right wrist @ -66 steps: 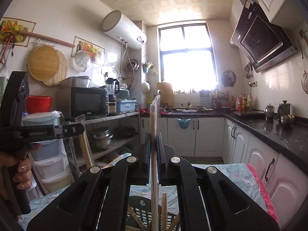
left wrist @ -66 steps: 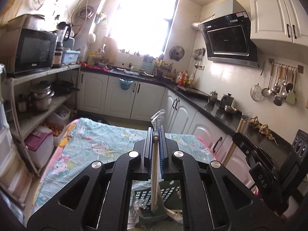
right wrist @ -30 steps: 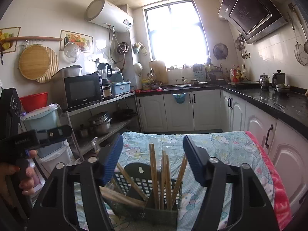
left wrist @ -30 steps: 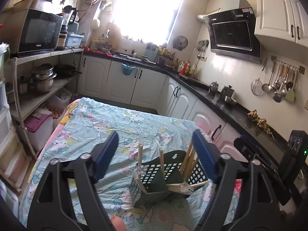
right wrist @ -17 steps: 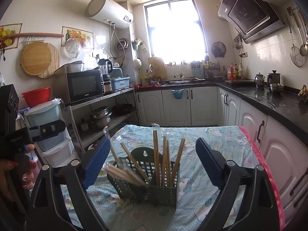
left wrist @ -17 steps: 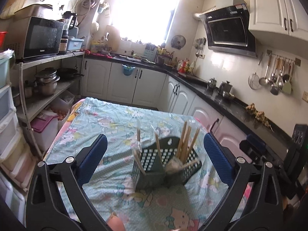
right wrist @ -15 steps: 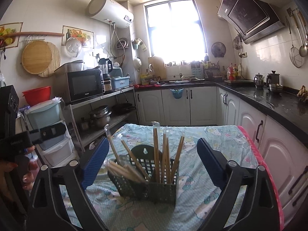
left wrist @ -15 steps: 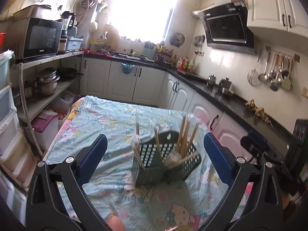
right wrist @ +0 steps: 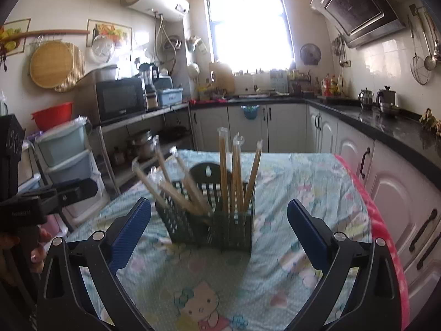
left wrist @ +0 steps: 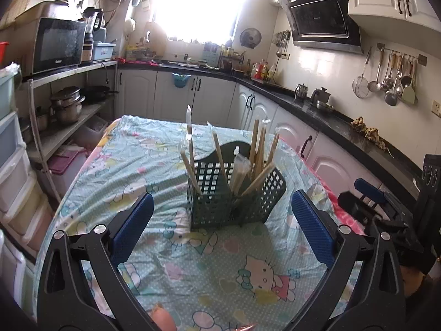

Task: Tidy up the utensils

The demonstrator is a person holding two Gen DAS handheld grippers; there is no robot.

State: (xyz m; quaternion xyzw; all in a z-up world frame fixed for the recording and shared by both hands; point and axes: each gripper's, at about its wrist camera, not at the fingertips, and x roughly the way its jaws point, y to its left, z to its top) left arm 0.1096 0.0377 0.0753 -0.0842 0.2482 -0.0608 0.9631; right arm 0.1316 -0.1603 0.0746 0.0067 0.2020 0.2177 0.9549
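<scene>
Kitchen counters and white cabinets ring a table under a pale cartoon-print cloth [left wrist: 154, 171]. From the left wrist, the left gripper [left wrist: 220, 220] stands wide apart and empty; beyond it, apart from both pads, sits the dark green lattice plastic utensil basket [left wrist: 234, 201] holding wrapped wooden chopsticks [left wrist: 257, 149].

From the right wrist, the right gripper [right wrist: 219, 223] is opening, jaws wide, nothing between them; the basket stands ahead on the cloth.
</scene>
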